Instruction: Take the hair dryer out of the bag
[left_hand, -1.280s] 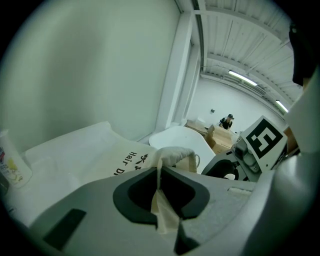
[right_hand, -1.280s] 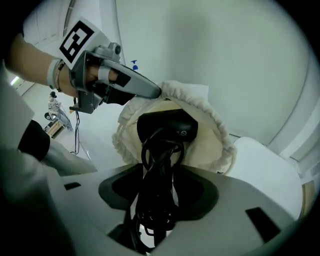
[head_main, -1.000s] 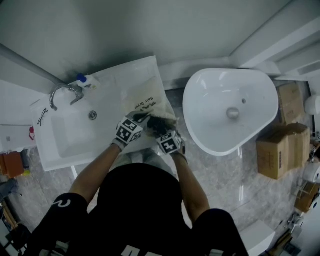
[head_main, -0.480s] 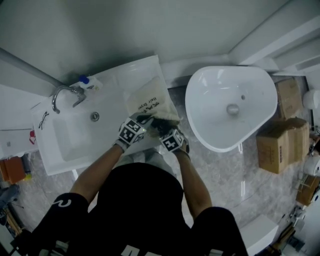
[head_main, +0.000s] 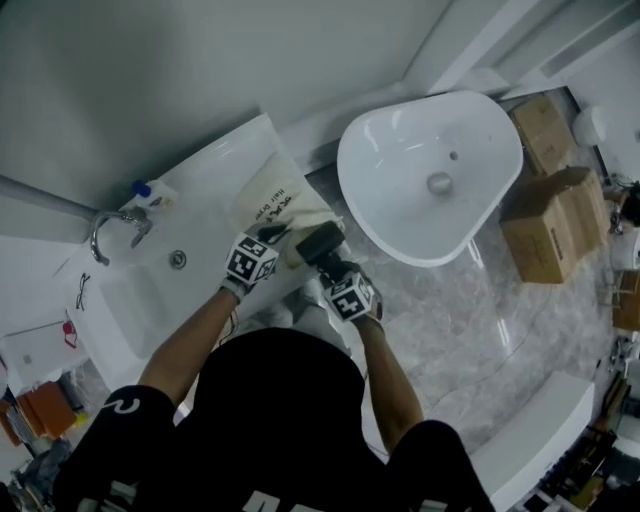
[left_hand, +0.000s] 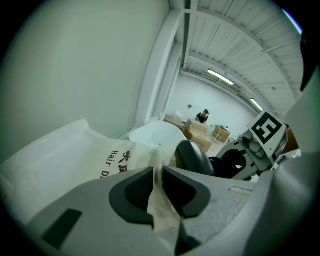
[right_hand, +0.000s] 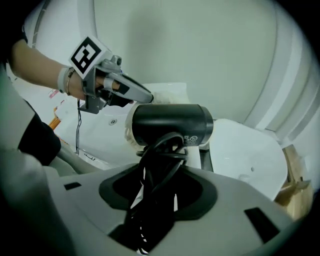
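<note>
Beside the sink (head_main: 140, 300), right gripper (head_main: 328, 263), just closed, is clamping the rigid, probably hefty hair dryer (right_hand: 172, 124) by its cord-wrapped handle; left gripper (head_main: 283, 233), easing open, is pinching limp bag (head_main: 265, 200).

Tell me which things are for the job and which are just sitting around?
For the job:
- hair dryer, black
- bag, cream cloth with printed letters

Just lying about:
- faucet
- blue-capped bottle
- white basin
- cardboard boxes

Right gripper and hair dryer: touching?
Touching. In the right gripper view the jaws of the right gripper, having just been closing, clamp the hair dryer by its cord-wrapped handle.
</note>
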